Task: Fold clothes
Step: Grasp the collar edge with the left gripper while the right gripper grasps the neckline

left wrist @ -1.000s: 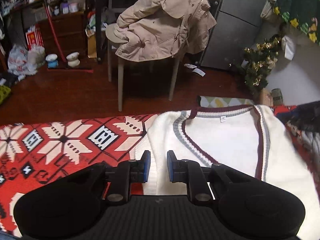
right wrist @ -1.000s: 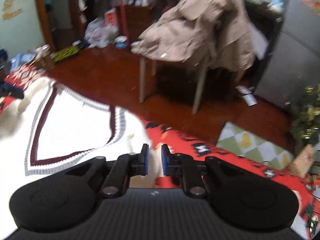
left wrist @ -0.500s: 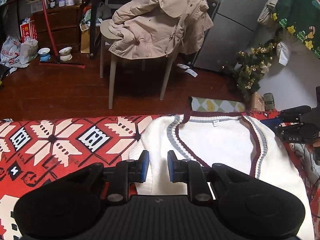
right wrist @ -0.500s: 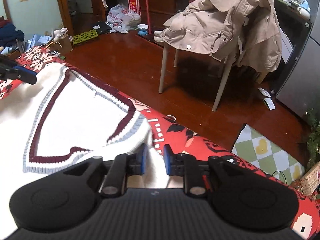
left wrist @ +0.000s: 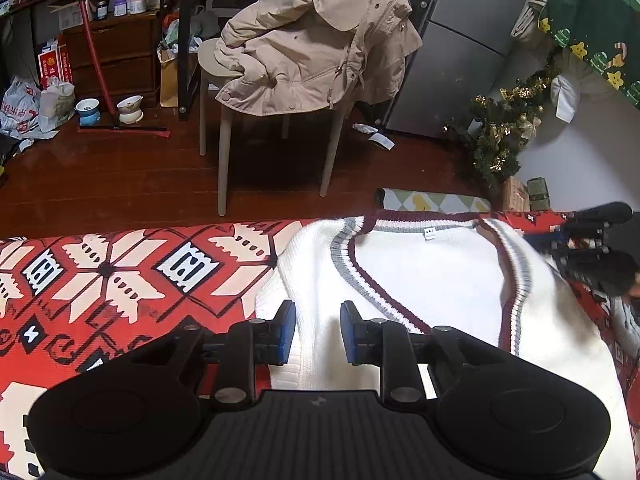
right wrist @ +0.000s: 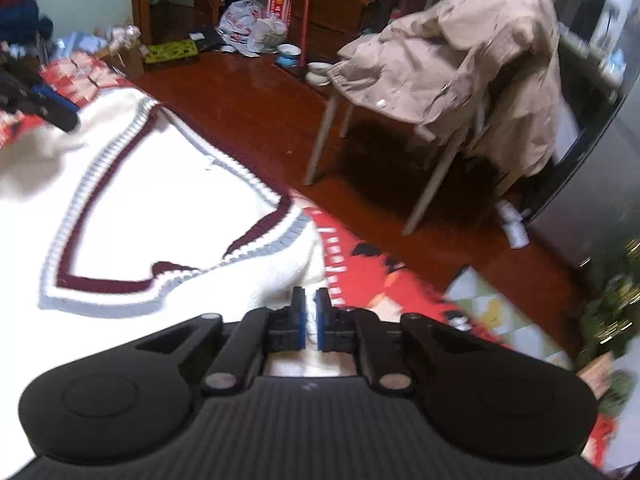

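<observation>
A white V-neck knit vest (left wrist: 432, 272) with maroon and grey trim lies flat on a red patterned blanket (left wrist: 120, 272), neck toward the far edge. My left gripper (left wrist: 318, 332) stands open low over the vest's left shoulder and armhole edge, with white knit showing between its blue pads. In the right wrist view the same vest (right wrist: 160, 208) spreads to the left. My right gripper (right wrist: 310, 312) is pinched on the white fabric at the vest's right shoulder. Each gripper shows in the other's view: the right one (left wrist: 592, 240), the left one (right wrist: 40, 104).
Beyond the blanket's far edge is dark wooden floor. A chair draped with a beige coat (left wrist: 312, 48) stands there. A grey fridge (left wrist: 460, 60), a small decorated tree (left wrist: 500, 136) and a chequered mat (left wrist: 432, 200) are at the right. Bowls and bags sit at the far left.
The right gripper's fingers have drawn together on the vest's shoulder fabric, and its view is blurred from motion. The left gripper stays open in much the same place.
</observation>
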The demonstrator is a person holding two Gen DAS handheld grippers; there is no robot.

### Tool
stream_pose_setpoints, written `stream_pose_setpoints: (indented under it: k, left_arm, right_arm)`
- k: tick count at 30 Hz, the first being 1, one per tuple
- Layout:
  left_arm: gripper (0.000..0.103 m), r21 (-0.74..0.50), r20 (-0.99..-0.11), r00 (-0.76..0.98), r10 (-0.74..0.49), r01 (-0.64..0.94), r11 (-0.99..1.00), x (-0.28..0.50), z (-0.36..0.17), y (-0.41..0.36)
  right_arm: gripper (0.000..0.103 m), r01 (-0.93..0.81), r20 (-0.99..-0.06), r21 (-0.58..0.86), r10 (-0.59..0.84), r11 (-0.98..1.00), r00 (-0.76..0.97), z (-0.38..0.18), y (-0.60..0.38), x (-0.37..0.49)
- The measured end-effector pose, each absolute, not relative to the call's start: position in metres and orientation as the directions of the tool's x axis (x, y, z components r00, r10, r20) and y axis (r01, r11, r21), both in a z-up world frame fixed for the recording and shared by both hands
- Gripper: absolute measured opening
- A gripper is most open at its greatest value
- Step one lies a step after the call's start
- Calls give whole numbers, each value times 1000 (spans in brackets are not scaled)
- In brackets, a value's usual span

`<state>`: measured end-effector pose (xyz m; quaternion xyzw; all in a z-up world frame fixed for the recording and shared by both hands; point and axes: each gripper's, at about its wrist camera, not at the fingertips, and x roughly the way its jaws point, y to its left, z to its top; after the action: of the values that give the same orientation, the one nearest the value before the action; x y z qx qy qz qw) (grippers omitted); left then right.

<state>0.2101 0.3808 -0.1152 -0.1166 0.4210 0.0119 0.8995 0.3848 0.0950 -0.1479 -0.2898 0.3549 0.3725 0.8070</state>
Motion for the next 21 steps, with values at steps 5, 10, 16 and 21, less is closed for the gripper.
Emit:
stream_pose_setpoints:
  k: [5,10,16,21]
  left_arm:
    - [24,-194,-758,648,-68,-126,973,211,-116,384]
    - [24,-234,-742,665,-85,-139,962,212,-115,395]
    - [21,-349,-718,683,-134,-187,919,216,-121,418]
    - [21,-558,-653,696,-299,-175,811,222,-126,429]
  right_arm:
    - [4,-718,-768,-216,339,661,543,-151,76,407]
    - [18,-695,-769,-91,393,713,504,-144,61,419]
    - [23,-646,-710,33,473,762,522,-113,37,428]
    - [24,-684,-714,48,504,728,487,-99,49,424]
